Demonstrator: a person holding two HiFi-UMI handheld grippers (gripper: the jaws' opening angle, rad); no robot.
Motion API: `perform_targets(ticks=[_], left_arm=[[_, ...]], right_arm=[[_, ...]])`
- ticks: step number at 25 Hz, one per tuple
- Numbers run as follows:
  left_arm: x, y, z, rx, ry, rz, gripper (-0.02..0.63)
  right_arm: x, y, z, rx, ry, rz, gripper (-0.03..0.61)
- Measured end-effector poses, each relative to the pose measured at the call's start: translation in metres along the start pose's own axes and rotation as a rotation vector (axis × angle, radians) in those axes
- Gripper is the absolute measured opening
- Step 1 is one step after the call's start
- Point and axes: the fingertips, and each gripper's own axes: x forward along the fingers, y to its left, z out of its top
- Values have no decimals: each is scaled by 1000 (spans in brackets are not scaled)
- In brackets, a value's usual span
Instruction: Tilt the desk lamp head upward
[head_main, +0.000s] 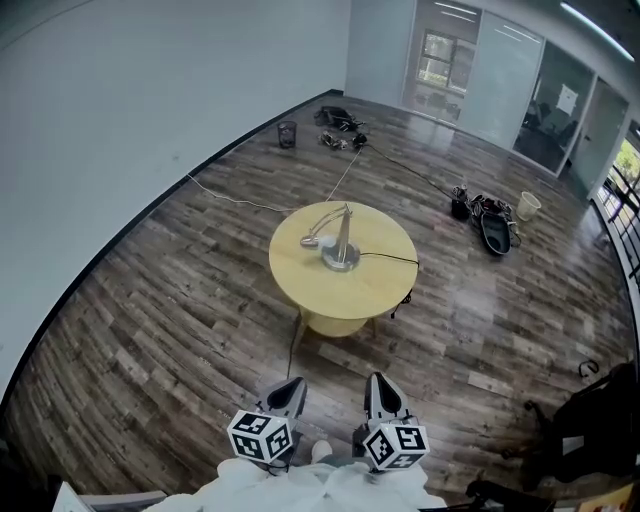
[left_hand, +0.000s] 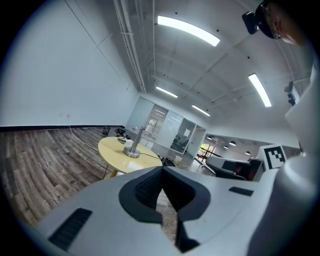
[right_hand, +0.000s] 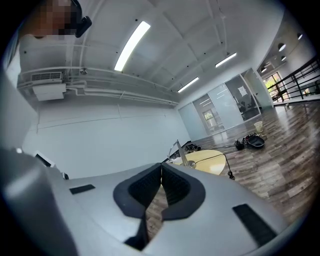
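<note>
A silver desk lamp (head_main: 335, 241) stands on a round yellow table (head_main: 300, 275) in the middle of the room, its head (head_main: 310, 241) hanging low to the left of the stem. The lamp (left_hand: 132, 144) also shows far off in the left gripper view, and the lamp (right_hand: 181, 153) shows small in the right gripper view. My left gripper (head_main: 288, 392) and right gripper (head_main: 381, 391) are held close to my body, well short of the table. Both are shut with nothing between their jaws.
A black cord (head_main: 388, 258) runs off the table's right side to the floor. A white cable (head_main: 240, 198) lies on the wood floor at the left. Bags and a cup (head_main: 528, 205) sit at the far right, a bin (head_main: 287, 134) by the wall.
</note>
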Motion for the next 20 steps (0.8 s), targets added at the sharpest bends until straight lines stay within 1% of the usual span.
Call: perform_targets(ticks=[7, 10, 13, 16, 20], left_arm=[[50, 12, 18, -7, -7, 17, 0], [65, 17, 20, -9, -6, 21, 0], [80, 24, 19, -23, 10, 26, 0], [93, 35, 23, -42, 15, 42, 0], [111, 45, 30, -46, 10, 54, 0]], right_arm=[[41, -35, 13, -9, 14, -7, 14], [55, -49, 12, -12, 26, -21, 14], [68, -63, 9, 12, 42, -37, 14], [84, -69, 8, 20, 59, -34, 14], [99, -81, 8, 20, 68, -43, 14]])
